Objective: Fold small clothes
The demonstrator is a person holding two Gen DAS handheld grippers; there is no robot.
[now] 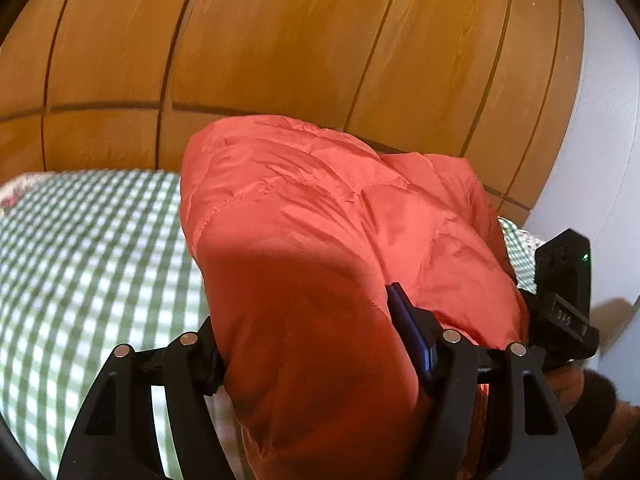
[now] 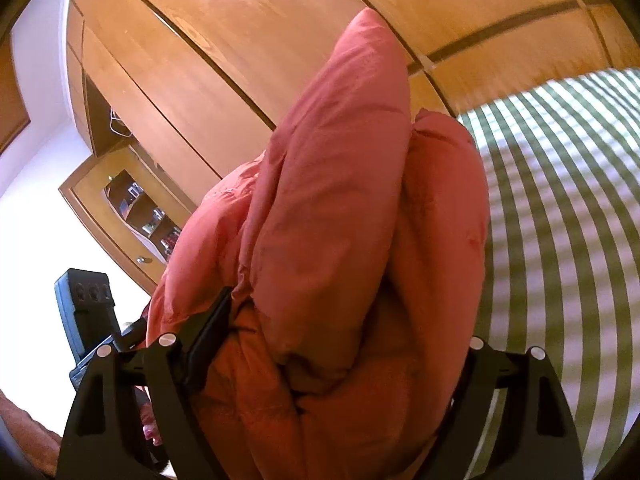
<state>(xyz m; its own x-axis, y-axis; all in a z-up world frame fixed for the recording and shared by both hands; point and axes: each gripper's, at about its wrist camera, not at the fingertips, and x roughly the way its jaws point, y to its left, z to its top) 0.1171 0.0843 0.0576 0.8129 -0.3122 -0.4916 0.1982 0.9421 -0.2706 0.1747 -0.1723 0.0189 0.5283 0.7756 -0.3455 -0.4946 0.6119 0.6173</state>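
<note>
The jacket point(image 1: 320, 216), a puffy orange-red quilted thing, is up off the bed point(image 1: 92, 240) and bunched between both grippers. The left gripper point(image 1: 320, 364) has a thick wad of it filling the gap between its fingers; the blue-padded finger point(image 1: 412, 336) presses into the fabric on one side and the other finger is half buried on the far side, so I read that as clamped on the jacket, the fingers wide only because the padding is so bulky. The right gripper point(image 2: 332, 356) looks the same: a fat fold of the jacket point(image 2: 344, 208) is wedged between its fingers, one finger point(image 2: 208, 332) dug into the cloth, the other hidden behind the bulge. In each wrist view the other gripper shows close by at the edge, so the two hold the garment near one another.

The green checked bed lies below and to the side, with the wooden wardrobe point(image 1: 280, 40) behind. No part of the jacket that I can see rests flat on the bed.

I'd judge this to be the carrying or doubling-over step: the jacket is gathered and held up, not yet laid down as a neat fold. Next it wants lowering onto the bed, edges lined up, then letting go and pressing it flat, since padding like this tends to spring open.
</note>
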